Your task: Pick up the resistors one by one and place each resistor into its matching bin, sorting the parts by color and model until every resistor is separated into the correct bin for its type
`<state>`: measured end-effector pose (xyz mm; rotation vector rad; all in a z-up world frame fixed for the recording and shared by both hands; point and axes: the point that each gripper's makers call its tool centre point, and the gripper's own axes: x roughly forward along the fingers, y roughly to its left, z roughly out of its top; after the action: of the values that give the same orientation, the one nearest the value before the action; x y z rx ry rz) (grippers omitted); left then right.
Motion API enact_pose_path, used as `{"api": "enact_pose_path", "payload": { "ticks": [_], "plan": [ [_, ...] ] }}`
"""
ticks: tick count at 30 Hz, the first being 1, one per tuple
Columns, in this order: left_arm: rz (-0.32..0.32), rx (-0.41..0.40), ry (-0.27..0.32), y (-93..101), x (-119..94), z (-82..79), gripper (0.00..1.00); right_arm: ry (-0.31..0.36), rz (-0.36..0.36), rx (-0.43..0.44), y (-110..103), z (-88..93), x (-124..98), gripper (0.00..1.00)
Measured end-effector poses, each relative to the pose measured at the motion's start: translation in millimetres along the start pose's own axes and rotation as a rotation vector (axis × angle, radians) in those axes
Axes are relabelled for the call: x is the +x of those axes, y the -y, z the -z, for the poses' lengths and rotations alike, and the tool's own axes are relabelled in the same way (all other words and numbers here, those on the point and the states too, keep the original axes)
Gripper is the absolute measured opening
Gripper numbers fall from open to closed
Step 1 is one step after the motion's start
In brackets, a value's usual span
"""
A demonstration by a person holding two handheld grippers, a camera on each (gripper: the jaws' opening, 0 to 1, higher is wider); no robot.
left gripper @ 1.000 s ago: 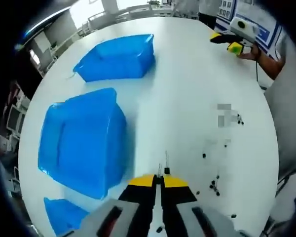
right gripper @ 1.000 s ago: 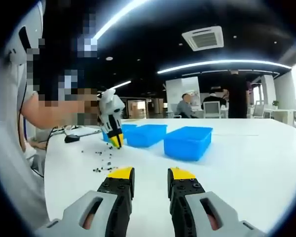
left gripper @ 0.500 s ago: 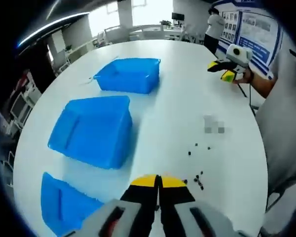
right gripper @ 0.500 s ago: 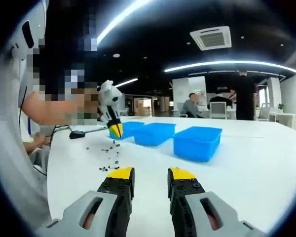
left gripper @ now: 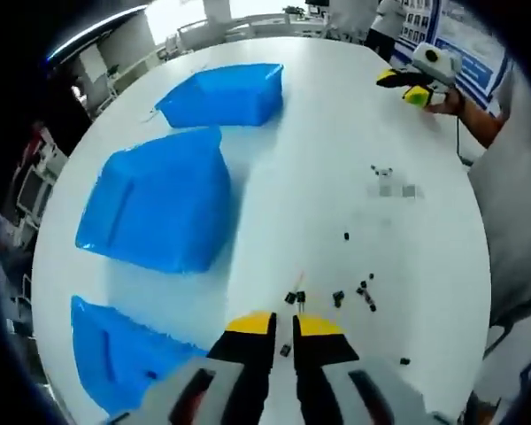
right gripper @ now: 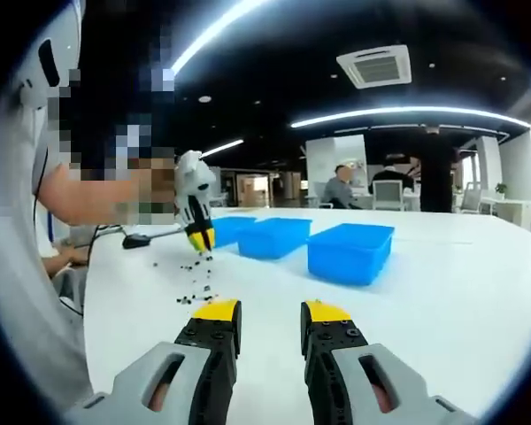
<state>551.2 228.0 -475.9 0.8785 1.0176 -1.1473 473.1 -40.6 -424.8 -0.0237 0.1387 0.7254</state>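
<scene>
My left gripper (left gripper: 284, 326) is low over the white table (left gripper: 336, 115), tips just short of the scattered resistors (left gripper: 336, 297). Half a second ago its jaws were pressed together; now a narrow gap shows between the yellow tips, and a small dark part sits in that gap near the tips. I cannot tell whether it is pinched or merely lying on the table beneath. The view has also swung: the parts near the tips were further right and fewer before, so I have brought the tool in over the cluster. A thin lead (left gripper: 301, 282) pokes up just beyond the tips, beside two dark bodies.

Three blue bins lie to the left in the left gripper view: far bin (left gripper: 221, 93), middle bin (left gripper: 159, 204), near bin (left gripper: 124, 350). All resistors I can see are on the table; bin contents not visible from here.

My right gripper (right gripper: 270, 323) hangs above the table well apart from the parts, jaws spread wide, nothing between them. No real change there over the last second.

Judgement: the left tool looks to be mid-pick at the cluster. Parts are tiny and close together, so the risk is nipping two at once or catching only a lead. Colour and model are not readable at this size; matching bin undetermined.
</scene>
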Motion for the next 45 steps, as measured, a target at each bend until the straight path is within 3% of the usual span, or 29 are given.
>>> {"api": "enact_pose_path", "payload": {
  "ticks": [5, 14, 23, 26, 27, 39, 42, 45],
  "plan": [
    [0.055, 0.024, -0.022, 12.0, -0.2, 8.4, 0.12, 0.001, -0.01, 0.009, -0.9, -0.4, -1.2, 0.29],
    [0.01, 0.046, -0.125, -5.0, -3.0, 29.8, 0.12, 0.004, -0.016, 0.014, -0.8, 0.2, 2.5, 0.29],
    [0.044, 0.081, -0.117, 0.8, -2.1, 25.6, 0.07, -0.009, 0.0, 0.03, 4.6, 5.8, 1.9, 0.29],
    [0.128, 0.054, 0.001, 13.5, -4.3, 9.2, 0.04, -0.005, 0.0, 0.031, 4.6, 4.9, 1.8, 0.29],
    [0.119, 0.054, 0.025, 12.6, -7.3, 6.4, 0.04, -0.003, -0.001, 0.029, 4.4, 4.6, 1.7, 0.29],
    [0.081, 0.014, 0.025, 8.6, -17.9, 29.1, 0.04, 0.005, -0.02, 0.017, -0.1, 1.3, 2.0, 0.29],
    [0.087, -0.003, 0.053, 9.9, -22.7, 28.1, 0.04, 0.002, -0.016, 0.019, 0.7, 2.4, 1.2, 0.29],
    [0.081, -0.033, 0.124, 8.1, -31.5, 20.5, 0.04, -0.001, -0.018, 0.021, -0.3, 3.6, 1.9, 0.29]
  ]
}}
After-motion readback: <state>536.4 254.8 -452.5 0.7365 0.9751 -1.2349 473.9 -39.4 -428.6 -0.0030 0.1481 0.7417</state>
